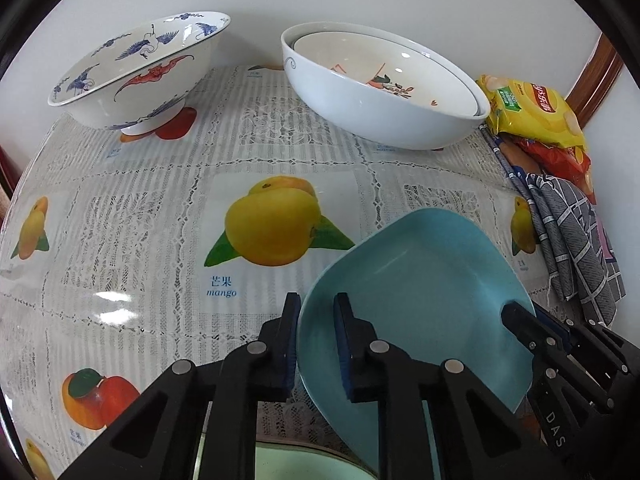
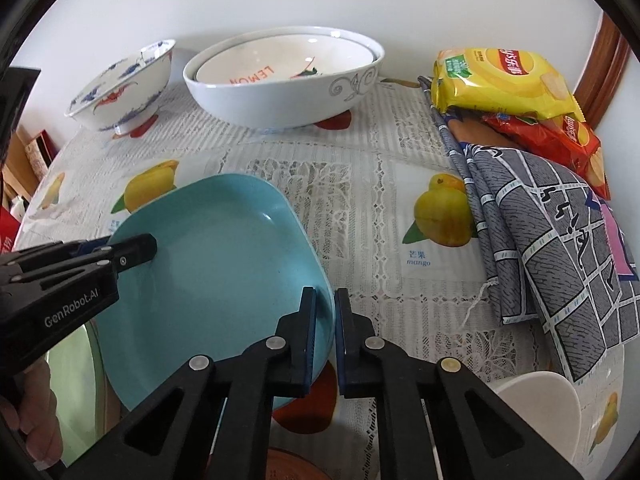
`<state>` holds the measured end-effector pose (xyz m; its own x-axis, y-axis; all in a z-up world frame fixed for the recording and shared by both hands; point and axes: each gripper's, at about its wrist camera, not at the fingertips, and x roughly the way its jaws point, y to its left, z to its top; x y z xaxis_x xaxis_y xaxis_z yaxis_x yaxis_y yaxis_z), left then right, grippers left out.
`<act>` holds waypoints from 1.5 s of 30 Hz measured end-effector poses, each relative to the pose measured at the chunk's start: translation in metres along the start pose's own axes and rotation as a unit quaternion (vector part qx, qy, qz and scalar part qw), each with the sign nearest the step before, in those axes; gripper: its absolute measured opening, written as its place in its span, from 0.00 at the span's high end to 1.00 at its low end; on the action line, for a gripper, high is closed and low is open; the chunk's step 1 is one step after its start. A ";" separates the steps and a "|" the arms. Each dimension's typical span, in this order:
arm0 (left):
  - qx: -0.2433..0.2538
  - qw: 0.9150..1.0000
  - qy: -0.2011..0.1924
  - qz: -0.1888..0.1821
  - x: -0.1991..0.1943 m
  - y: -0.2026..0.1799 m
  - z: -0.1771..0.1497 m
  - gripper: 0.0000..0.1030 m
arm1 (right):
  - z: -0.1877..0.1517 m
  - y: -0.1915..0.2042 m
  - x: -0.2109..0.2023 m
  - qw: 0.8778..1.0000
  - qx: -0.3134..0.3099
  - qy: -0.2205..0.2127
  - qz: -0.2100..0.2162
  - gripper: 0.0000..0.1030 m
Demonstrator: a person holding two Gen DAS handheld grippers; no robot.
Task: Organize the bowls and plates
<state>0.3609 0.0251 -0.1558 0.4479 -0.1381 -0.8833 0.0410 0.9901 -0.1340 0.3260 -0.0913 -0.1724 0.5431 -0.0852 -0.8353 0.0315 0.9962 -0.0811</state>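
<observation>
A light blue squarish plate is held tilted above the table by both grippers. My left gripper is shut on its left rim. My right gripper is shut on its right rim; it also shows in the left wrist view, and the left gripper shows in the right wrist view. At the back stand a white bowl with blue cranes and red bats and a large white bowl with a smaller bowl nested in it.
Yellow and red chip bags and a grey checked cloth lie at the table's right edge. A white dish sits front right, a pale green plate below the blue one. The fruit-print tablecloth covers the table.
</observation>
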 end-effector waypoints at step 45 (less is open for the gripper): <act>0.022 0.992 -0.119 -0.029 -0.193 -0.047 -0.076 0.85 | -0.078 -0.030 -0.204 0.987 0.074 -0.137 0.033 0.94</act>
<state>0.2046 0.0035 -0.0131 0.6411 -0.1899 -0.7436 0.1094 0.9816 -0.1564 0.1487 -0.1056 -0.0416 0.7540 -0.0318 -0.6561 0.0999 0.9928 0.0666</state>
